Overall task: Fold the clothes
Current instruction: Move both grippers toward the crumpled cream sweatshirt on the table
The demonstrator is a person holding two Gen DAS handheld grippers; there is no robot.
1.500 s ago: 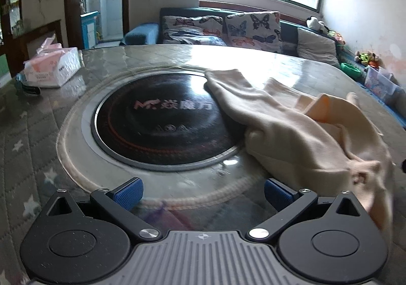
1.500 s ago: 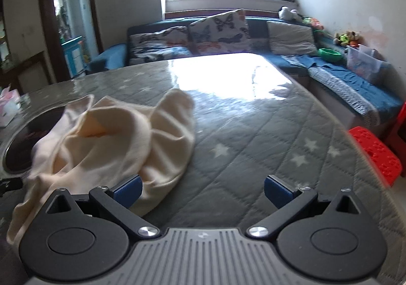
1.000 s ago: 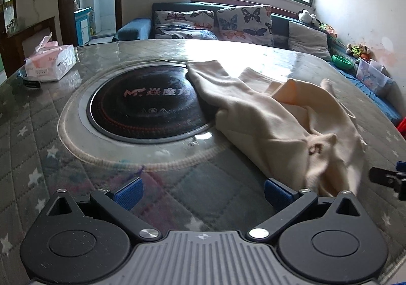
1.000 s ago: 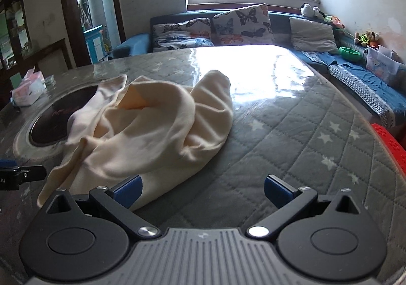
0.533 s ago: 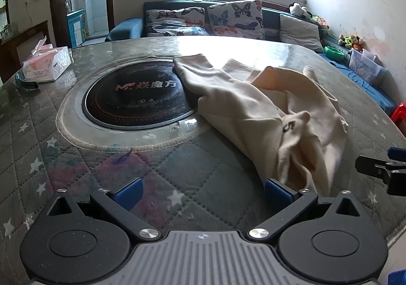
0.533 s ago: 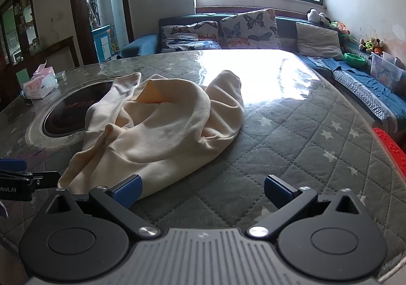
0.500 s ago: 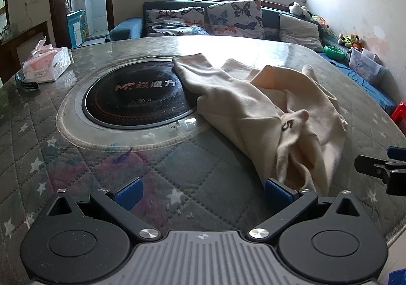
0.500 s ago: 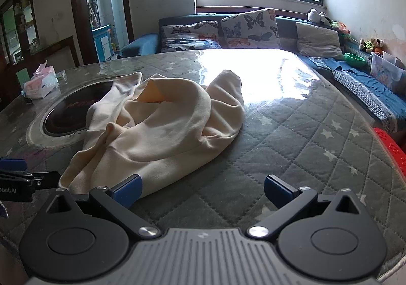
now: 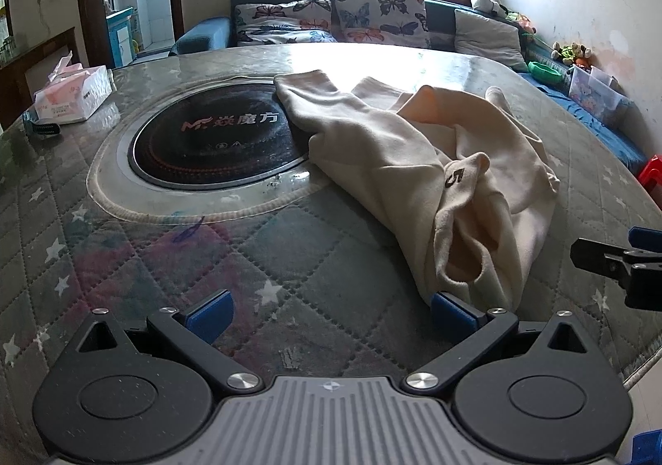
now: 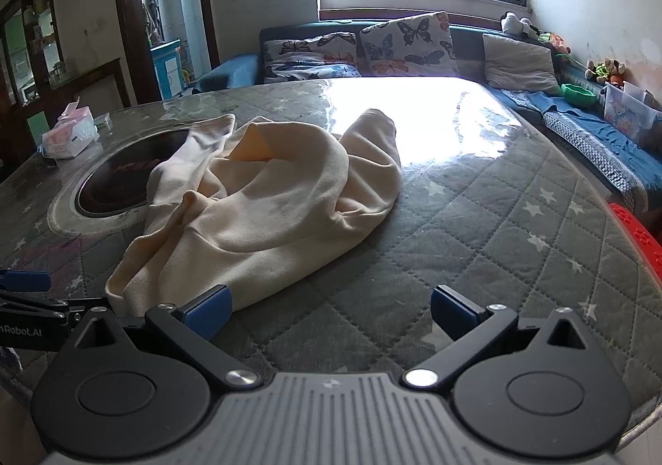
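Garment (image 9: 413,159), a cream piece lying crumpled on the quilted surface (image 9: 124,258), is the thing to fold, and nothing holds it yet. From the left wrist view, one end of it overlaps the rim of the round black cooktop (image 9: 207,142), and the rest trails away from the cooktop toward the left tool (image 9: 329,310), whose blue pads stand wide apart with one pad just beside the nearest hem. The bunched layers look easy to pinch together by mistake, which would drag the heap instead of spreading it. From the right wrist view, the garment (image 10: 265,208) sits beside the cooktop (image 10: 120,183), and the right tool (image 10: 329,308) is likewise spread and empty, near the hem. A pull could probably slide cloth further across the cooktop.
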